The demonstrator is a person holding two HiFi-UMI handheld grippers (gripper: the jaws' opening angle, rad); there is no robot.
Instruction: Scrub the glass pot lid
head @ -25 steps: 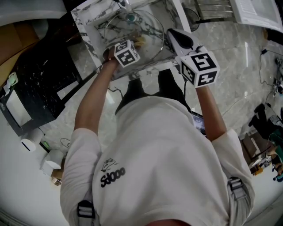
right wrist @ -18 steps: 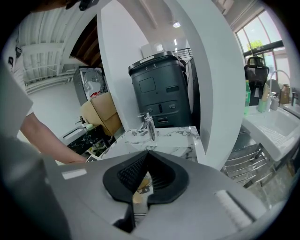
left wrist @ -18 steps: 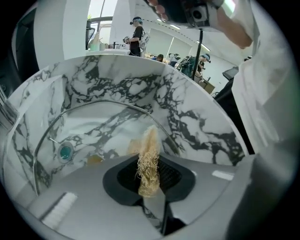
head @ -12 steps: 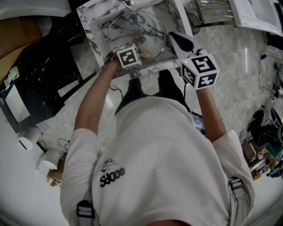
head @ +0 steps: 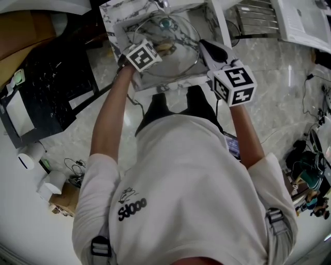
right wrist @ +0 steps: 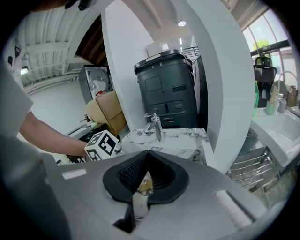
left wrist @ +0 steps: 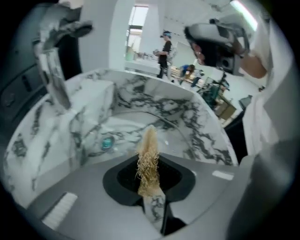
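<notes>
Head view: even, rather dim indoor light with soft, shallow shadows. The white shirt (head: 181,196) reads grey. The wide lens bends straight lines, and the lower corners go pale. Thin bright glints trace the rim of the glass lid (head: 176,36).

Left gripper view: a tall window (left wrist: 137,21) at the back and a strip lamp (left wrist: 243,11) at top right are both blown out to white. The fibre scrubber (left wrist: 149,150), pinched in the left claw (left wrist: 149,171), is sharp, while the room behind is soft.

Right gripper view: a ceiling spot (right wrist: 181,23) and a side window (right wrist: 265,42) give the light. The right claw (right wrist: 146,157), closed on the lid's edge, sits in its own shadow. Both gripper views curve into black corners.
</notes>
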